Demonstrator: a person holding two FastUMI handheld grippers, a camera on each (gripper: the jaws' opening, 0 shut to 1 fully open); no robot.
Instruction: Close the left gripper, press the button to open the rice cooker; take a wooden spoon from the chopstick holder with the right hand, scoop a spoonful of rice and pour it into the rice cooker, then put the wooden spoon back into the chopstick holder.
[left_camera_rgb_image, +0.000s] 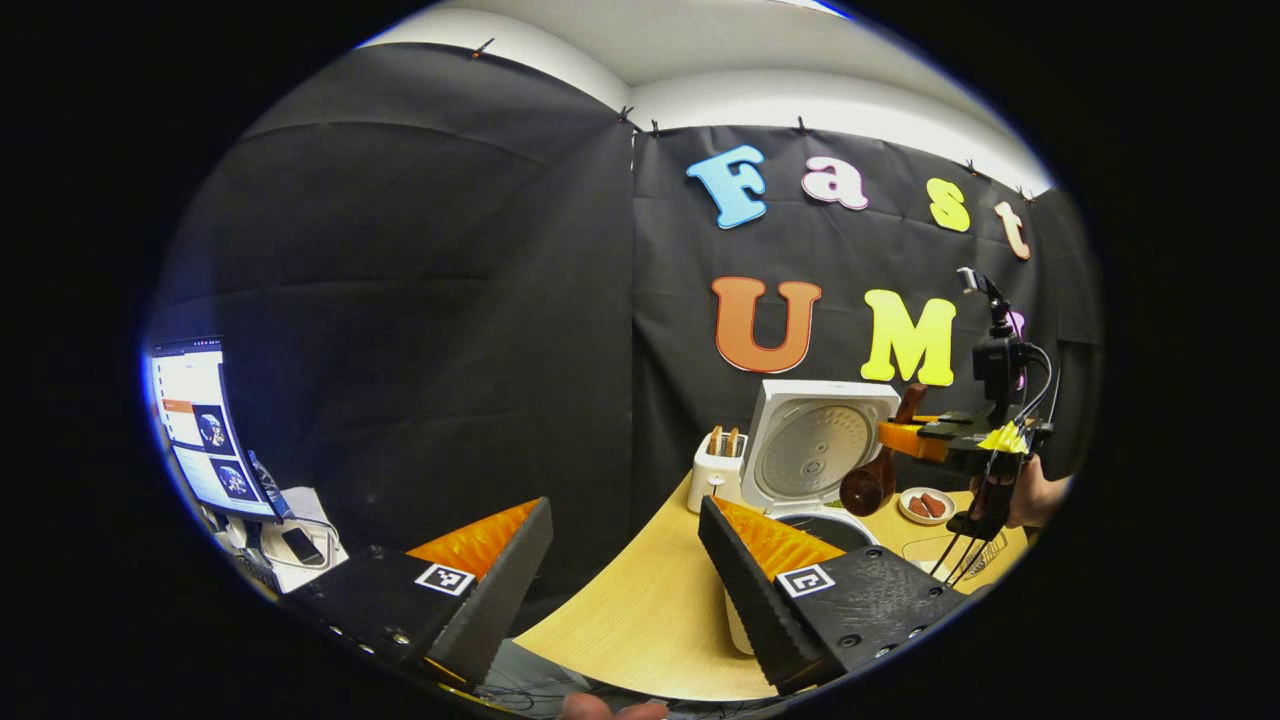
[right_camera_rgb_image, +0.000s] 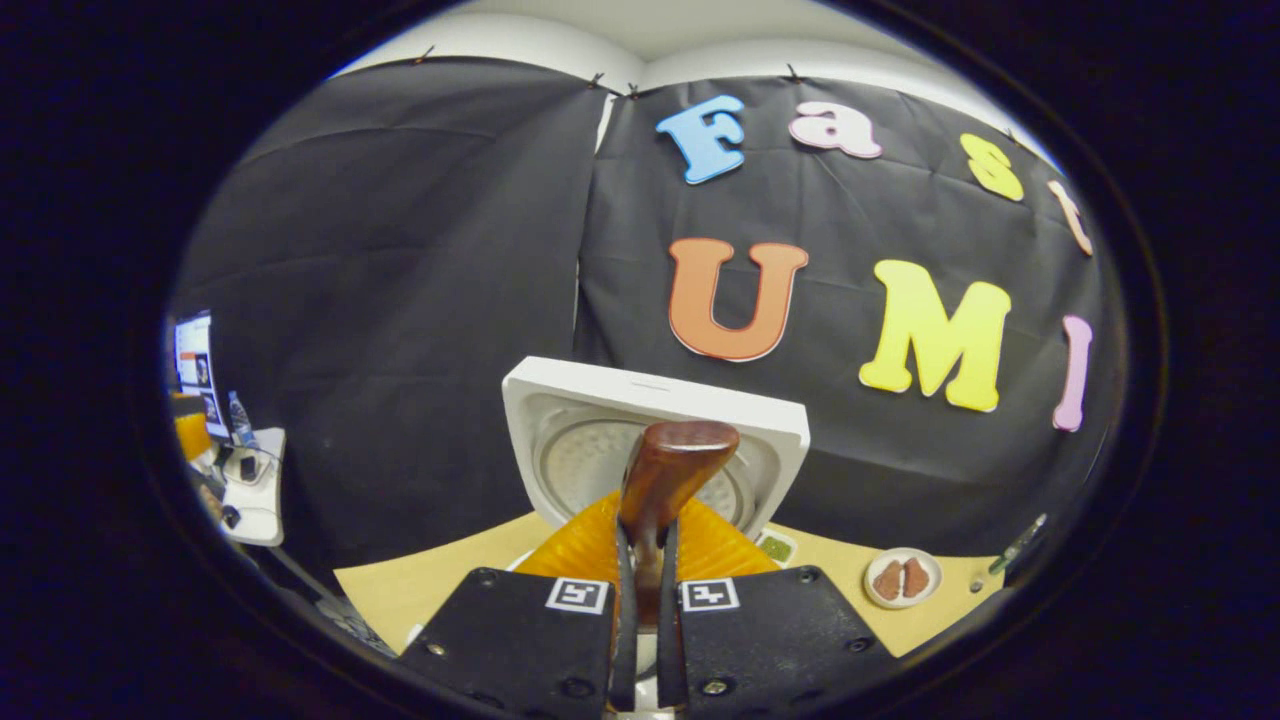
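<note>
Right claw (right_camera_rgb_image: 640, 590) clamped on spoon (left_camera_rgb_image: 872, 478) handle, bowl hanging tilted just above the open cooker (left_camera_rgb_image: 812, 450) pot, probably over its right rim; left claw (left_camera_rgb_image: 625, 560) gapes wide, empty, nearer desk (left_camera_rgb_image: 640, 610) edge.

Both views face the open rice cooker (left_camera_rgb_image: 815, 450), right gripper view nearer.

Bystanders on and around the wooden table (left_camera_rgb_image: 640, 610)

A white toaster (left_camera_rgb_image: 716, 470) with two slices and a small plate (left_camera_rgb_image: 925, 505) of sausages were seen on it; a lit monitor (left_camera_rgb_image: 205, 430) was placed far left, a water bottle (right_camera_rgb_image: 237, 418) nearby.
</note>
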